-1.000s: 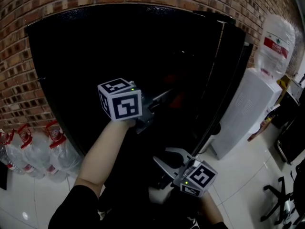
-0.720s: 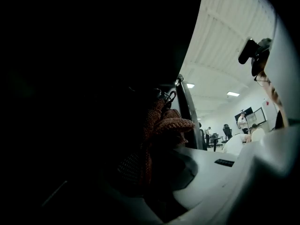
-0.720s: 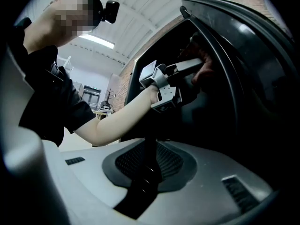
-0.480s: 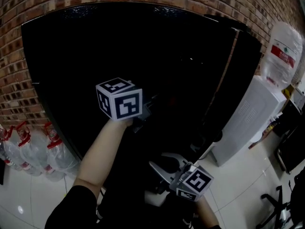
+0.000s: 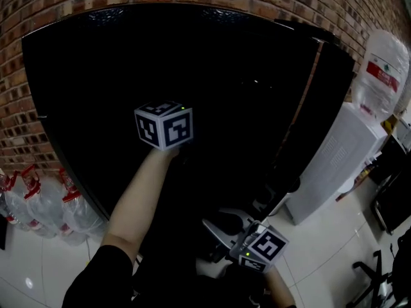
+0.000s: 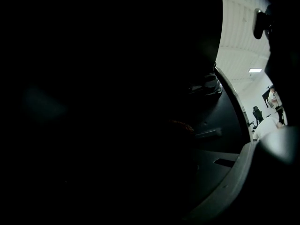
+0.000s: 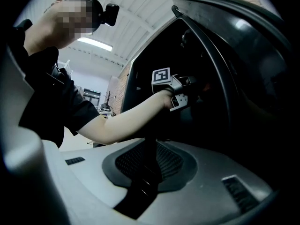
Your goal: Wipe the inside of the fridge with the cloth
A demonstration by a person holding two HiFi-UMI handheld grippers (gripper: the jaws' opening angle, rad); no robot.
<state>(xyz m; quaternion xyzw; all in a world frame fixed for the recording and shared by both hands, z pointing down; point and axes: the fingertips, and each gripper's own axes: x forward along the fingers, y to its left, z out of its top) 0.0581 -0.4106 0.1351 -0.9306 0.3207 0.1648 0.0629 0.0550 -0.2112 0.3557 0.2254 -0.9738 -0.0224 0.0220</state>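
right gripper view, left claw (image 7: 188, 92) closed, inside dark fridge (image 7: 145, 60)

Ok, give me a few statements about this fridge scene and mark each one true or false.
1. The left gripper reaches into the dark fridge. True.
2. The right gripper is deep inside the fridge as well. False: it sits low, in front of the opening.
3. A brick wall stands behind the fridge. True.
4. The water dispenser is at the left in the head view. False: it is at the right; water bottles stand at the left.
5. The right gripper's fingers clamp a cloth. False: they stand apart with nothing between them.
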